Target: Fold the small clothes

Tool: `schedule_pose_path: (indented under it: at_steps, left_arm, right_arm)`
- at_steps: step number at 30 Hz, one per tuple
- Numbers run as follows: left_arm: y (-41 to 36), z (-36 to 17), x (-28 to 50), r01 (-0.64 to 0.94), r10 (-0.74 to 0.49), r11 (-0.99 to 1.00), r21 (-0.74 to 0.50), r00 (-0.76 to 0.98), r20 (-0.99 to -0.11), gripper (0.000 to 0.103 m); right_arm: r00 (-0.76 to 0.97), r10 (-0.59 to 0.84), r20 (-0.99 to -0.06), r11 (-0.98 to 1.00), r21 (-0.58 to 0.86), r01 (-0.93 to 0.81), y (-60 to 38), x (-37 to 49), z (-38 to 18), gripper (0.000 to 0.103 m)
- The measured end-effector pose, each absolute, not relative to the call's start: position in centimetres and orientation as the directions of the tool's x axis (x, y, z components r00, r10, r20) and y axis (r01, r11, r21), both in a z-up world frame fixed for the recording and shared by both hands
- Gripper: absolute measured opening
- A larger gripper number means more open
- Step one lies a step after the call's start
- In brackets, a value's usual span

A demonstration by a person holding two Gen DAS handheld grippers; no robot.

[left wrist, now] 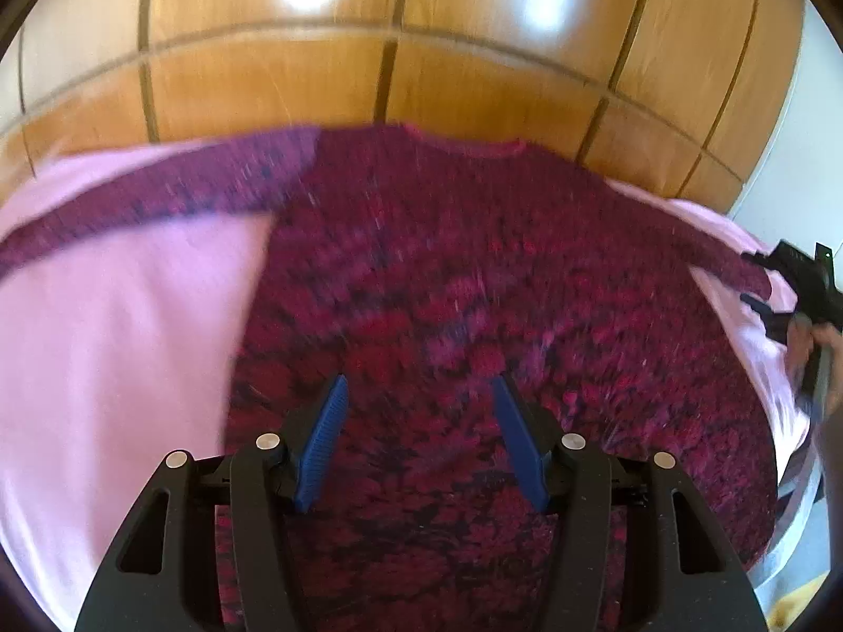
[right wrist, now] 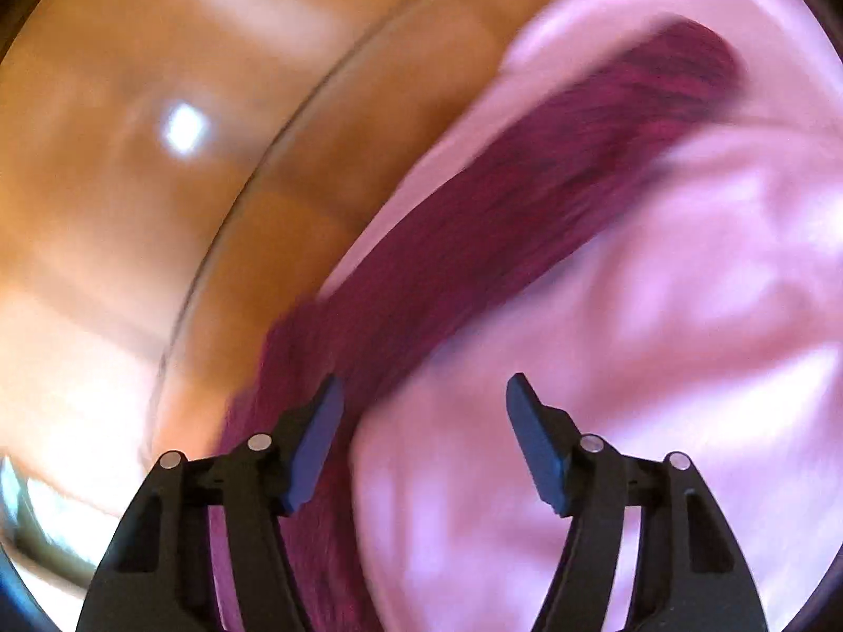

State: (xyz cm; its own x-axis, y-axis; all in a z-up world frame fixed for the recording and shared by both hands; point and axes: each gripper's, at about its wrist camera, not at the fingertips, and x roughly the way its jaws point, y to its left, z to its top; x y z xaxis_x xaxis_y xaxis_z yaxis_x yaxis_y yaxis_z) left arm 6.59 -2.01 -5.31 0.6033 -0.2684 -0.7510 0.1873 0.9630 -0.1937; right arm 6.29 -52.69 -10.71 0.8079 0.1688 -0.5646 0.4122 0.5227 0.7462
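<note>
A magenta and dark knitted sweater [left wrist: 448, 274] lies flat on a pale pink sheet [left wrist: 116, 326], neckline away from me and sleeves spread to both sides. My left gripper [left wrist: 420, 379] hovers open over the lower body of the sweater, with nothing pinched between its blue pads [left wrist: 324, 442]. At the right edge, my right gripper [left wrist: 753, 279] is held by a hand at the end of the right sleeve [left wrist: 727, 258]. In the blurred right wrist view the right gripper [right wrist: 425, 376] stands open over the sheet [right wrist: 658, 368]. The sleeve [right wrist: 500, 221] runs past its left finger [right wrist: 311, 447]. Contact is unclear.
Glossy wooden panelled doors [left wrist: 369, 52] rise right behind the sheet's far edge. The same doors [right wrist: 131, 210] fill the left of the right wrist view. A pale wall [left wrist: 790, 147] shows at the far right.
</note>
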Motion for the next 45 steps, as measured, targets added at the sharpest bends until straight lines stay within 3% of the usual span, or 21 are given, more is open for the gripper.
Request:
schedule_pose_path:
  at_steps: [4,9,11,19,23,27,34,36,37,38,43,45]
  left_arm:
    - [-1.6,-6.6,7.0,0.165,-0.283,0.959,-0.230,0.580,-0.764,0.057]
    - [-1.8,-6.8,6.8,0.171,-0.283,0.959,-0.226,0.583,-0.762,0.062]
    - [-1.8,-6.7,6.8,0.172,-0.281,0.960,-0.222,0.585,-0.761,0.062]
    - [-0.2,-6.1,7.4,0.138,-0.364,0.927,-0.348,0.555,-0.748,0.062]
    - [1.0,-5.6,7.8,0.104,-0.407,0.900,-0.423,0.552,-0.728,0.062]
    - [2.1,-4.7,8.2,0.089,-0.436,0.876,-0.473,0.566,-0.700,0.062]
    - [3.4,-3.3,10.2,0.085,-0.481,0.838,-0.538,0.580,-0.658,0.062]
    - [3.5,-2.9,11.1,0.087,-0.490,0.831,-0.549,0.583,-0.649,0.062]
    - [3.5,-2.8,11.7,0.088,-0.498,0.825,-0.558,0.581,-0.644,0.062]
    - [3.6,-2.7,12.2,0.087,-0.505,0.819,-0.567,0.579,-0.641,0.062]
    - [3.2,-3.1,16.2,0.062,-0.559,0.769,-0.637,0.548,-0.622,0.062]
    - [2.7,-3.3,18.1,0.052,-0.586,0.744,-0.667,0.531,-0.612,0.062]
  right_arm:
    - [0.825,0.062,-0.561,0.361,0.784,0.506,-58.9,7.1,-12.6,0.063]
    - [0.788,0.003,-0.616,0.319,0.747,0.583,-62.3,9.8,-13.9,0.046]
    - [0.746,-0.017,-0.666,0.376,0.687,0.622,-62.7,11.1,-12.9,0.016]
    - [0.798,-0.068,-0.599,0.773,0.474,0.422,-53.4,14.5,-2.8,0.013]
    - [0.822,0.038,-0.568,0.866,0.429,0.257,-46.0,17.4,-0.1,0.012]
    - [0.788,0.148,-0.597,0.924,0.368,0.106,-38.0,20.8,0.0,0.012]
    - [0.624,0.289,-0.726,0.954,0.269,-0.129,-23.4,23.8,-4.4,0.012]
    - [0.593,0.285,-0.753,0.959,0.217,-0.185,-20.4,23.5,-5.5,0.013]
    - [0.586,0.286,-0.758,0.957,0.203,-0.205,-19.7,23.2,-5.7,0.020]
    - [0.585,0.280,-0.761,0.958,0.184,-0.219,-19.0,22.7,-5.8,0.038]
    - [0.589,0.343,-0.731,0.937,0.219,-0.274,-19.6,19.3,-4.7,0.069]
    - [0.601,0.364,-0.711,0.929,0.238,-0.282,-21.4,17.6,-4.0,0.072]
